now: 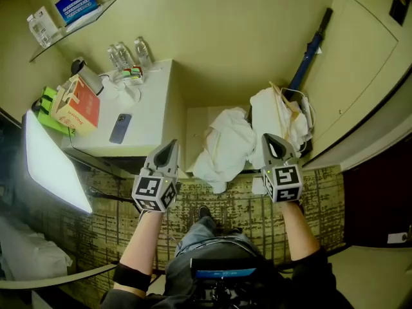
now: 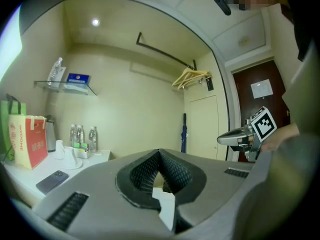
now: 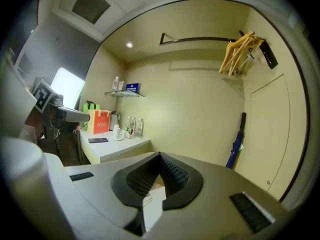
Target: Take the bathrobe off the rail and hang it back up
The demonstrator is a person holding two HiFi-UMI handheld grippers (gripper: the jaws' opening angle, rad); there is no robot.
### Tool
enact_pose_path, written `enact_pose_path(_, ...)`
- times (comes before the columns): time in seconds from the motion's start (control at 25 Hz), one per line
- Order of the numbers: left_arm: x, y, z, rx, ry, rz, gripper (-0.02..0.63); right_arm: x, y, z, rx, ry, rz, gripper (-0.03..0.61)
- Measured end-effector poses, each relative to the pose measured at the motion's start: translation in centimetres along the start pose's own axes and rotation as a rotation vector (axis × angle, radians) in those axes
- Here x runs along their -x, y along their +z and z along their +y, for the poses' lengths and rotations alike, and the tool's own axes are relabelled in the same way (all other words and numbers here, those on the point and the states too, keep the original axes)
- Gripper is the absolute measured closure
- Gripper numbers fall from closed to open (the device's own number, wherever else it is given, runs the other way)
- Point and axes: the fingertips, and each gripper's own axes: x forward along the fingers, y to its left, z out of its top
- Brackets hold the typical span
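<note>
A white bathrobe (image 1: 225,148) lies heaped low in the alcove, and a second white heap (image 1: 278,116) lies beside it with a wooden hanger on it. High on the wall runs the dark rail (image 3: 200,39), also in the left gripper view (image 2: 165,54). Bare wooden hangers (image 3: 241,51) hang at its right end. My left gripper (image 1: 168,145) and right gripper (image 1: 271,140) are held up side by side above the robes, pointing at the alcove. Both are shut with nothing between the jaws. Each shows in the other's view: the right gripper (image 2: 235,138) and the left gripper (image 3: 65,114).
A white counter (image 1: 151,118) at left carries water bottles (image 1: 129,55), cups, a phone (image 1: 120,128) and an orange box (image 1: 78,103). A glass shelf (image 1: 71,19) hangs above. A blue umbrella (image 1: 310,50) leans in the corner by a closet door (image 1: 360,69). A bright light panel (image 1: 51,163) stands at left.
</note>
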Motion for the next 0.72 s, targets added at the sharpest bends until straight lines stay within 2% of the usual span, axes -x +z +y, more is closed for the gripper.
enact_pose_path(0.16, 1.0, 0.9, -1.4, -0.003, -0.016, -0.017, 0.612, 2.4, -0.3, 0.0, -0.061, 0.007, -0.012, 0.558)
enact_pose_path(0.36, 1.2, 1.8, -2.7, -0.015, 0.004, -0.038, 0.612, 4.0, -0.9, -0.1, -0.082, 0.017, -0.007, 0.557)
enact_pose_path(0.52, 1.4, 1.3, -2.7, 0.008, 0.009, -0.046, 0.612, 4.5, -1.7, -0.6, -0.115, 0.015, -0.004, 0.557)
enact_pose_path(0.72, 1.4, 0.4, -2.5, 0.0, 0.013, -0.024, 0.612, 4.4, -2.8, -0.6, -0.128, 0.017, 0.015, 0.558)
